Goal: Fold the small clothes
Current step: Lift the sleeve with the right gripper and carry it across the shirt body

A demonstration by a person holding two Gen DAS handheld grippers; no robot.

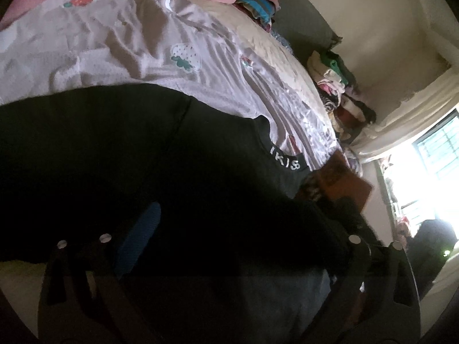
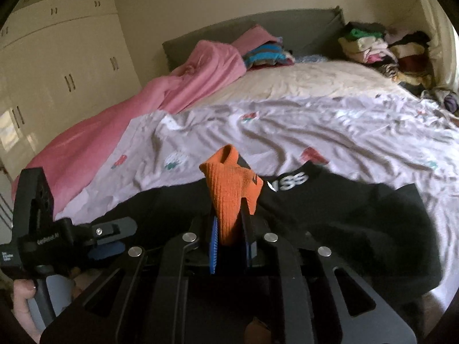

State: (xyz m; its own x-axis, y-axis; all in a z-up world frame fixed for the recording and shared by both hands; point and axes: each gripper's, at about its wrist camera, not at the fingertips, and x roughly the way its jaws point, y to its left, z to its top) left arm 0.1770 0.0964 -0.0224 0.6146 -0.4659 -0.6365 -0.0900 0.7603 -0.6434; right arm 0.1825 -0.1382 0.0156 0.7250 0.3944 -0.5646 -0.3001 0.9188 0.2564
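Observation:
A black garment (image 2: 344, 223) with white lettering at its neck lies spread on the printed sheet (image 2: 287, 132) of the bed. My right gripper (image 2: 229, 229) is shut on a small orange knit piece (image 2: 232, 189), which stands up from between the blue pads (image 2: 213, 246) over the black garment. The left gripper (image 2: 112, 240) sits at the garment's left edge, held by a hand (image 2: 23, 295). In the left wrist view the left gripper (image 1: 226, 240) stands wide open just above the black garment (image 1: 114, 149), and the orange piece (image 1: 344, 183) shows blurred at the right.
A pink blanket (image 2: 186, 86) lies along the bed's left side. Folded clothes (image 2: 266, 53) are stacked by the grey headboard (image 2: 287, 25), and a looser pile (image 2: 381, 48) fills the far right corner. Cream wardrobes (image 2: 57, 71) stand left; a bright window (image 1: 436, 149) lies beyond the bed.

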